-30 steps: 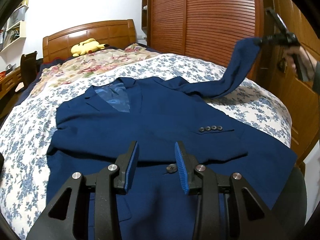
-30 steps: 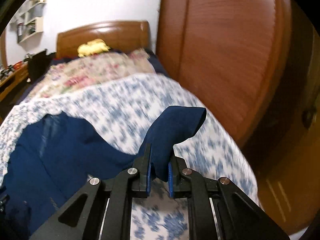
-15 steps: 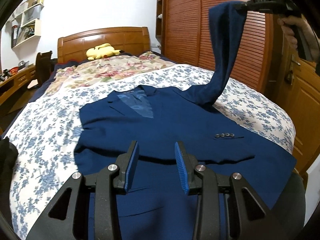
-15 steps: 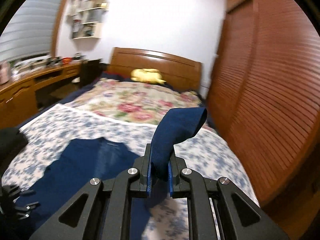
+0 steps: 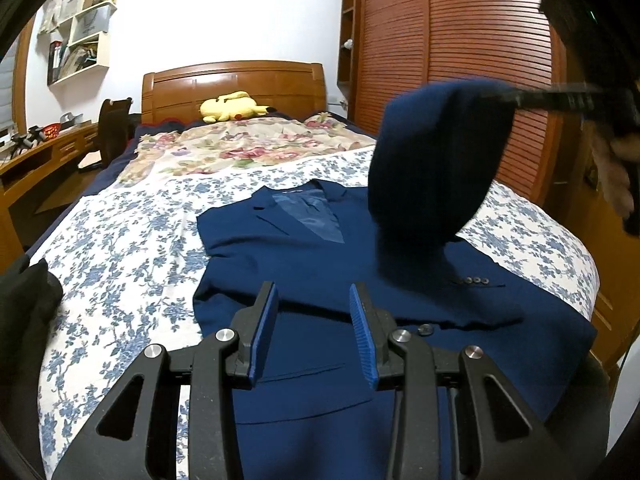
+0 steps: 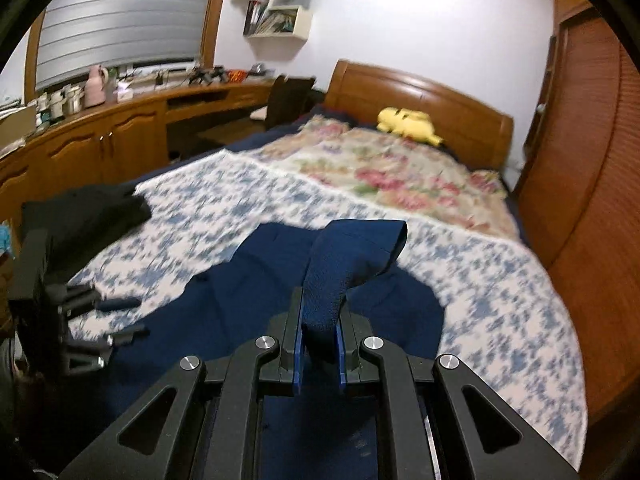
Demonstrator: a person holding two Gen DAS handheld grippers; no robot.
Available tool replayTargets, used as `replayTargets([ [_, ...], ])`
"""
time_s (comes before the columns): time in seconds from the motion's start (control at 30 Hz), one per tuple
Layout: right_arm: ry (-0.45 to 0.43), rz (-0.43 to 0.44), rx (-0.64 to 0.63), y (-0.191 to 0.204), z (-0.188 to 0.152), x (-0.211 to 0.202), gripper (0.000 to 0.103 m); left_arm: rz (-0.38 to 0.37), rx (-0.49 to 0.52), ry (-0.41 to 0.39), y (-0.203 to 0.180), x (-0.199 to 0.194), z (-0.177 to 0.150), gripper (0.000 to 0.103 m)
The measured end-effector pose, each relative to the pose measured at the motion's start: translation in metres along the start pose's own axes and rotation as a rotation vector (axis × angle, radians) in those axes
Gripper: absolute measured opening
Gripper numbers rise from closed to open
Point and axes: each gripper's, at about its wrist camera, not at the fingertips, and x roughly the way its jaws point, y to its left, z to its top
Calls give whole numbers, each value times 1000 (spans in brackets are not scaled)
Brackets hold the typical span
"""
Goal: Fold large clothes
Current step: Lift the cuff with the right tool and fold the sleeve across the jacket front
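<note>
A navy blue suit jacket (image 5: 320,264) lies face up on the bed, one sleeve folded across its front with cuff buttons (image 5: 474,280) showing. My left gripper (image 5: 314,332) is open and empty, hovering above the jacket's lower front. My right gripper (image 6: 318,354) is shut on the jacket's other sleeve (image 6: 340,268). It holds that sleeve (image 5: 432,168) lifted in the air over the jacket's right shoulder, blurred in the left wrist view. The jacket body (image 6: 248,304) lies below it.
The bed has a blue floral sheet (image 5: 128,248) and a flowered quilt (image 5: 240,148) near the wooden headboard (image 5: 236,84), with a yellow plush toy (image 5: 230,106). A dark garment (image 6: 88,212) lies at the bed's left edge. A wooden wardrobe (image 5: 460,40) stands on the right, a desk (image 6: 120,120) on the left.
My right gripper has carried the lifted sleeve leftward and inward, from beside the wardrobe to above the jacket. The left gripper has stayed open over the jacket's lower front.
</note>
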Motion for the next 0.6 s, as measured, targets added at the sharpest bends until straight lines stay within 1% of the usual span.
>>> replayTargets([
  [0.07,18,20,6,5,2,12,12,3,-8,-4,3,-1,1,38],
  [0.1,27,32,11,2,4,19,12,4,-10,-5,5,-1,1,38],
  [0.13,34,43,13,-1,19,23,12,7,-13,-7,6,-2,1,38],
  [0.17,39,54,16,1,19,25,12,9,-17,-7,9,-2,1,38],
  [0.23,48,71,16,-6,37,27,12,10,-23,-8,12,-2,2,38],
  [0.33,63,97,10,-11,37,17,12,15,-28,-8,15,-2,2,38],
  [0.57,111,139,15,-12,28,24,13,23,-30,-4,17,0,1,38],
  [0.6,120,146,24,-12,26,26,15,24,-30,-4,17,0,1,38],
])
